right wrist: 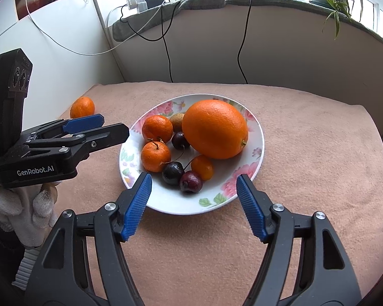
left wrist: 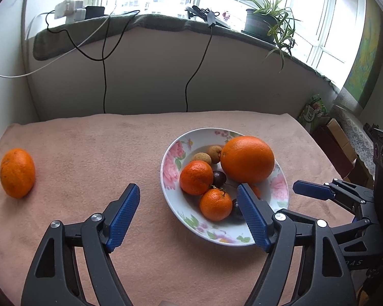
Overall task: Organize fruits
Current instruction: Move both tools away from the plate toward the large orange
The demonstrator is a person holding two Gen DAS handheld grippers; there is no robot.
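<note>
Fruit mostly gathered on floral plate (right wrist: 259, 137): big orange (right wrist: 215, 128), two mandarins, cherries, longans. One stray mandarin (left wrist: 17, 173) lies on pink cloth (left wrist: 94, 153), well apart from plate, on left gripper's side. Left gripper (left wrist: 189, 214) wide, empty, near plate's front rim. Right gripper (right wrist: 194, 205) spread, empty, above same rim. Step judged: between picks. Next move likely calls for left gripper to reach stray mandarin, close across its middle, carry it to plate.

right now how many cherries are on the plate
3: one beside the big orange, and two, and, at the plate's near side. Others may hide under the fruit.
</note>
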